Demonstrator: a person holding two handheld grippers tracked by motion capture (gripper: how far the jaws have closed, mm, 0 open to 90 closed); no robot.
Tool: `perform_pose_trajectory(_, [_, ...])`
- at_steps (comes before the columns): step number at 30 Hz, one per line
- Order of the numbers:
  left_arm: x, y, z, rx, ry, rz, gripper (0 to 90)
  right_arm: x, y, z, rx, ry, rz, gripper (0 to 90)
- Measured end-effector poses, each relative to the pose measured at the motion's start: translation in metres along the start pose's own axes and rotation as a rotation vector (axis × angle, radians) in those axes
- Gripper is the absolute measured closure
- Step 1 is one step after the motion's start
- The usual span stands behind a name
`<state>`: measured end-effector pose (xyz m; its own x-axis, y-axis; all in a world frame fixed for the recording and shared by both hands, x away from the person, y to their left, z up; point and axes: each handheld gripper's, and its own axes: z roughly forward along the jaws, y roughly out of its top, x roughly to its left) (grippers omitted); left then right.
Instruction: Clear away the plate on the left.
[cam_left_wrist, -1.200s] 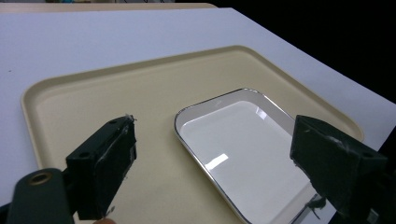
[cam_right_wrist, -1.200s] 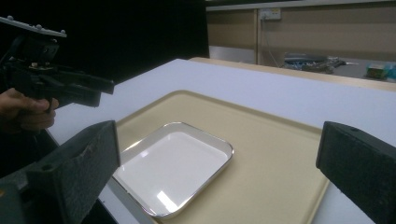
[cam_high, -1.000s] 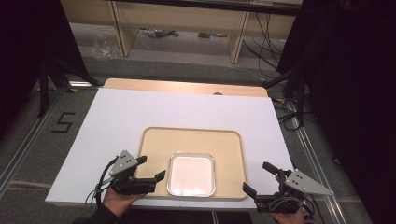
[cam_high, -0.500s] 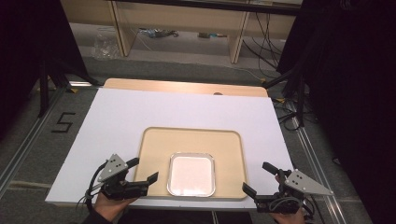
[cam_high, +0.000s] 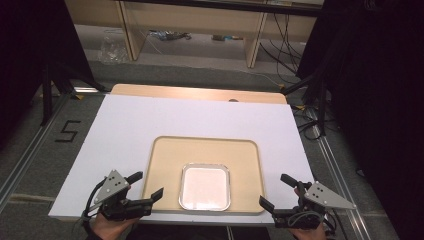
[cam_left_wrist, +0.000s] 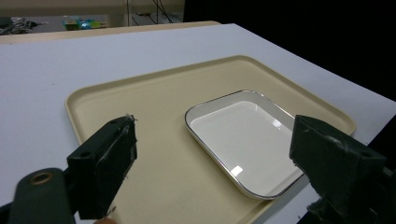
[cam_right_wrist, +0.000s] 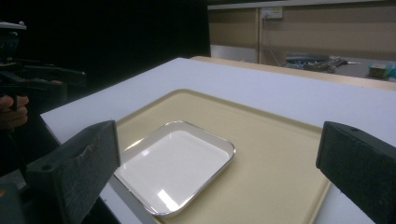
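Lying flat on the beige plastic tray (cam_high: 250, 165), a white rectangular silver-rimmed dish (cam_high: 205, 186) sits between the left gripper (cam_high: 146, 187) and right gripper (cam_high: 276, 192), both with jaws apart.

One beige tray (cam_high: 205, 150) sits on the bench (cam_high: 150, 120), one white dish (cam_high: 205, 186) in it, and two grippers.

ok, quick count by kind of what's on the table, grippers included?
Beige tray: 1
White square dish with a silver rim, on the tray: 1
Open grippers, left gripper and right gripper: 2
Total: 4
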<state>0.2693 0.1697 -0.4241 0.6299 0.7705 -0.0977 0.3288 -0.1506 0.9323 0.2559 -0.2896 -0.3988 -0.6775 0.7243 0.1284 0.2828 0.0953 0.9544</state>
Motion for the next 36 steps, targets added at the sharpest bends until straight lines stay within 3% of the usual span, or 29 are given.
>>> perform_pose_trajectory(2, [-0.001,0.0,0.0,0.002,-0.003,0.038,14.6,0.0,0.0,0.0,-0.001,0.001,0.001,0.3])
perform_pose_trajectory(4, [-0.01,-0.003,-0.002,0.028,-0.008,-0.038,14.6,0.0,0.0,0.0,0.0,0.001,0.0,0.3])
perform_pose_trajectory(7, [-0.013,-0.004,-0.002,0.029,-0.022,-0.042,14.6,0.0,0.0,0.0,0.0,0.002,0.0,0.3])
perform_pose_trajectory(9, [-0.016,-0.005,-0.002,0.005,-0.028,-0.061,14.6,0.0,0.0,0.0,0.003,0.004,0.004,0.3])
perform_pose_trajectory(15, [-0.018,-0.007,-0.002,0.006,-0.035,-0.026,14.6,0.0,0.0,0.0,0.003,0.003,0.004,0.3])
perform_pose_trajectory(17, [-0.019,-0.007,-0.004,0.031,-0.005,-0.05,14.6,0.0,0.0,0.0,0.004,0.002,0.003,0.3])
perform_pose_trajectory(23, [-0.017,-0.006,-0.003,0.03,0.001,-0.046,14.6,0.0,0.0,0.0,0.004,0.003,0.004,0.3])
perform_pose_trajectory(25, [-0.017,-0.007,-0.002,0.032,0.001,-0.074,14.6,0.0,0.0,0.0,0.002,0.002,0.004,0.3])
perform_pose_trajectory(36, [-0.015,-0.007,-0.001,0.044,-0.002,-0.065,14.6,0.0,0.0,0.0,0.001,0.002,0.003,0.3])
